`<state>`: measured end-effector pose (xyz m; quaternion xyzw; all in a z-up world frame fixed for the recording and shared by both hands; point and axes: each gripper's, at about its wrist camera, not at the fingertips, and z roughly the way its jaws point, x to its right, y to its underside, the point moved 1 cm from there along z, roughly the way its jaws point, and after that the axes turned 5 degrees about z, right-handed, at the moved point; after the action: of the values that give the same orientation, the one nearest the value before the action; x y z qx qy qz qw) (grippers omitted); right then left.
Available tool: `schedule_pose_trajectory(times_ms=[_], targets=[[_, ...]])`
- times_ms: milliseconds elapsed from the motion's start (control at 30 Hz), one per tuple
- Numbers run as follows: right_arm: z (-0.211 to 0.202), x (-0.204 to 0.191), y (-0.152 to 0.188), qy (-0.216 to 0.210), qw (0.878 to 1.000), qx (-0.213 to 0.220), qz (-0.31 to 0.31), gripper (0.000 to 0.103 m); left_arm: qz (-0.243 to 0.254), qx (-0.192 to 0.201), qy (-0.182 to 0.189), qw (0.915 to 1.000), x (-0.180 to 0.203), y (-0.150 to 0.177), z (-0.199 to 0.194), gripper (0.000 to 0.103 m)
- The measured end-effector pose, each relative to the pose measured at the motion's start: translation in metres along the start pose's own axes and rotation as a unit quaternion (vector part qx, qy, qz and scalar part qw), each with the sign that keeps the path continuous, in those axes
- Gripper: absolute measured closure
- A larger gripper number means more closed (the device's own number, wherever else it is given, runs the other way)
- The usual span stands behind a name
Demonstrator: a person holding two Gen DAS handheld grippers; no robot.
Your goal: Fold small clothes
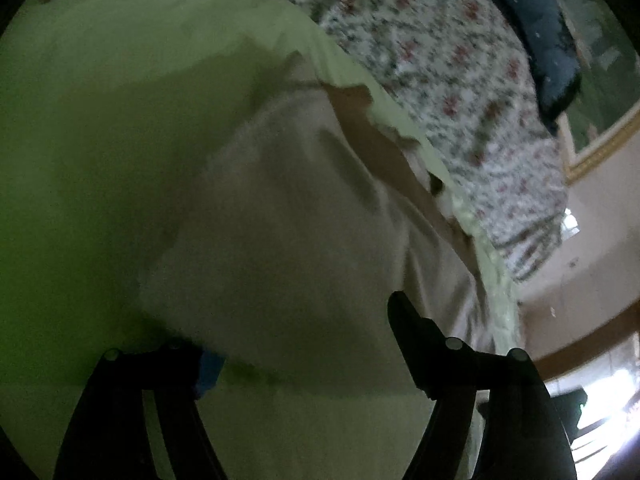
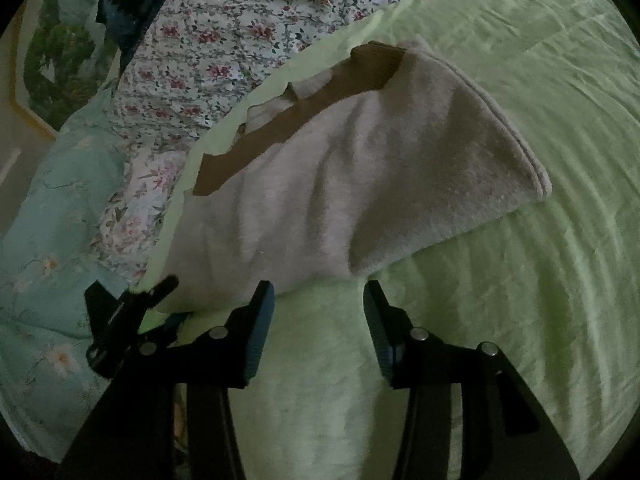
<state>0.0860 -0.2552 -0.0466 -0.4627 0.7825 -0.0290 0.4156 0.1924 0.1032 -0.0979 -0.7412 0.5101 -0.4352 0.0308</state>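
Note:
A small beige garment [image 2: 360,176] with a brown ribbed trim [image 2: 288,116] lies folded on the light green sheet [image 2: 520,280]. In the right wrist view my right gripper [image 2: 318,304] stands open just short of the garment's near edge, with only sheet between its fingers. In the left wrist view the garment [image 1: 300,220] fills the middle. My left gripper [image 1: 304,344] is open wide at the garment's near corner. The cloth lies over its left finger's blue pad [image 1: 208,368] and slack between the jaws. A black finger [image 2: 132,304] of the left gripper shows at the garment's left corner.
A floral quilt [image 2: 224,40] borders the green sheet on the far side, with a teal flowered cover [image 2: 52,240] to its left. A dark blue cloth [image 2: 128,4] lies at the quilt's far end. A gold-framed picture [image 1: 600,136] hangs on the wall beyond.

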Motion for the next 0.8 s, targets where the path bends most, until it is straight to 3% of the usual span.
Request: schedule_pose_trajectory(times_ms=[133,233,300,367,533,667,800], targets=[[0.002,-0.001,-0.002,-0.003,1.000,-0.001,-0.001,0.055,-0.011,0.022,-0.026,0.9994,-0.005,-0.021,0.010,0.028],[0.002,-0.001,-0.002,-0.005,1.000,0.001,0.001,0.055,-0.005,0.028,-0.058,0.9979,0.000,-0.034,0.019,0.036],[0.004,0.000,-0.004,-0.006,1.000,0.001,0.001,0.055,-0.003,0.028,-0.051,0.9983,0.006,-0.040,0.022,0.065],[0.005,0.000,-0.005,-0.009,1.000,0.001,0.000,0.055,0.003,0.028,-0.038,0.9989,0.014,-0.044,0.021,0.084],[0.001,-0.003,-0.021,-0.017,0.999,0.012,-0.025,0.055,0.101,0.052,-0.047,0.9924,0.073,-0.048,0.003,0.093],[-0.004,-0.001,-0.053,-0.065,0.998,0.013,-0.019,0.055,0.182,0.054,0.003,0.9817,0.136,-0.039,-0.007,0.095],[-0.002,-0.003,-0.088,-0.091,0.996,0.006,-0.022,0.055,0.250,0.022,0.039,0.9671,0.189,-0.014,0.011,0.095]])
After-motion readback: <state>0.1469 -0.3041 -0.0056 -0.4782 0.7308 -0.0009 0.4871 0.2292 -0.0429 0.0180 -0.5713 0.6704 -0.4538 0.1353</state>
